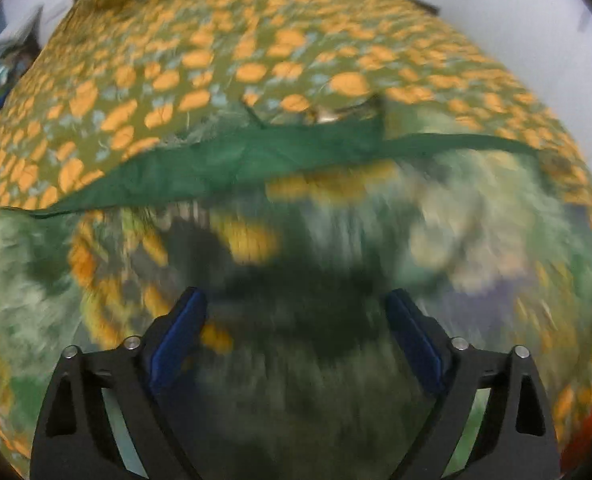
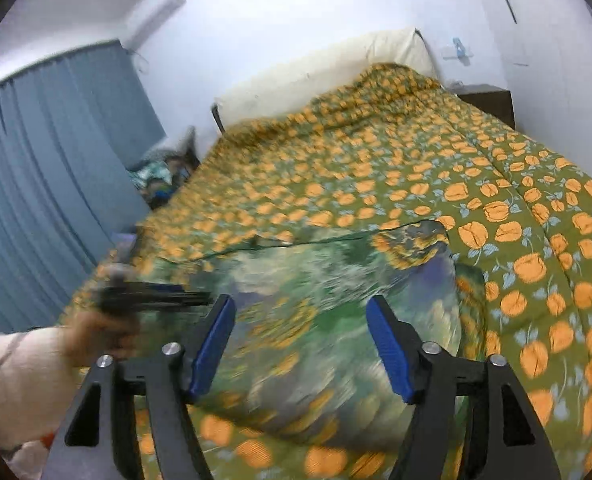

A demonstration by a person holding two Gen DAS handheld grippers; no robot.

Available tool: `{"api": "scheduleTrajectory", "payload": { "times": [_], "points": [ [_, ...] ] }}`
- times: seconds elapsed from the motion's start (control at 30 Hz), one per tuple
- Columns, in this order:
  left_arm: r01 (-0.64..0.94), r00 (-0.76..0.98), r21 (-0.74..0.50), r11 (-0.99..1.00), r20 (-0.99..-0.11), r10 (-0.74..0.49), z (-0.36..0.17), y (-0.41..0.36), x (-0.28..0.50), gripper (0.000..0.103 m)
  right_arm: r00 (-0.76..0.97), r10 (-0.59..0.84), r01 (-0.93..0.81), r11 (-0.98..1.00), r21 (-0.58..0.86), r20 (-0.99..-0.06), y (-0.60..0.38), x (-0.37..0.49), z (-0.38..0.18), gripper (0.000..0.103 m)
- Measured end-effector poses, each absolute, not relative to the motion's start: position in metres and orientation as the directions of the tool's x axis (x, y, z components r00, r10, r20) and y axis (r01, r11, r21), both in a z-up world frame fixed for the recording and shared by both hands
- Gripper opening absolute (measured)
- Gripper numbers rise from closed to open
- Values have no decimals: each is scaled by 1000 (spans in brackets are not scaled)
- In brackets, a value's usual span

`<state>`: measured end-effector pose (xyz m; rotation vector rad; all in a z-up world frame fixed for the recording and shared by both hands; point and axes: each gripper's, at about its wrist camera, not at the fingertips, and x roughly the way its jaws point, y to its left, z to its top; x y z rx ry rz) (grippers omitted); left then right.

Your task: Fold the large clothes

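Observation:
A large garment (image 2: pixel 315 280) with a green, blue and yellow print lies spread on the near part of the bed; its plain dark green edge (image 1: pixel 256 160) runs across the left wrist view. My left gripper (image 1: pixel 296 296) hangs over the blurred cloth, jaws wide open, with nothing between the blue pads (image 1: pixel 180 336). My right gripper (image 2: pixel 300 300) is open too, above the garment's near half, and grips no cloth. In the right wrist view the left gripper (image 2: pixel 152 298) shows as a dark blur at the garment's left side, held by a hand (image 2: pixel 104 336) in a pale sleeve (image 2: pixel 20 376).
The bed carries an olive quilt (image 2: pixel 495 208) with orange flowers. A cream headboard (image 2: pixel 335 64) stands at its far end, a dark nightstand (image 2: pixel 491 100) at the back right. A blue curtain (image 2: pixel 48 184) and a heap of things (image 2: pixel 160 176) are on the left.

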<state>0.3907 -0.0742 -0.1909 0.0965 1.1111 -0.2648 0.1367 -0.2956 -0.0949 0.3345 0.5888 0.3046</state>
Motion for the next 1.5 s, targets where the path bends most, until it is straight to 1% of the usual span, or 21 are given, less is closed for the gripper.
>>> {"api": "scheduleTrajectory", "payload": {
  "times": [0.07,0.2,0.33,0.5,0.67,0.83,1.07,1.33,1.5],
  "points": [
    [237,428,-46,970,-892,-147,-195,-77,404,100,810,361,-179,903,391,-463,-292,118,-93,71],
    [216,416,-17,976,-903,-108,-202,-84,426,103,834,330,-156,910,383,-443,-291,99,-105,72],
    [212,424,-17,977,-899,-108,-206,-83,428,103,810,340,-150,908,390,-478,-292,107,-124,72],
    [285,440,-19,958,-886,-149,-188,-80,397,101,795,344,-157,912,379,-499,-294,110,-134,72],
    [366,453,28,930,-879,-151,-180,-77,353,101,793,357,-167,907,387,-493,-296,110,-136,72],
    [437,491,133,890,-864,-112,-181,-87,315,101,788,364,-174,905,387,-497,-295,110,-139,72],
    [395,518,104,913,-846,-128,-185,-76,285,101,785,364,-166,903,396,-501,-298,112,-143,72],
    [373,562,128,919,-819,-114,-181,-72,261,101,780,366,-164,902,400,-508,-301,114,-147,72],
    [365,580,154,918,-810,-94,-188,-73,255,101,775,371,-164,900,404,-512,-301,115,-148,72]
  ]
}}
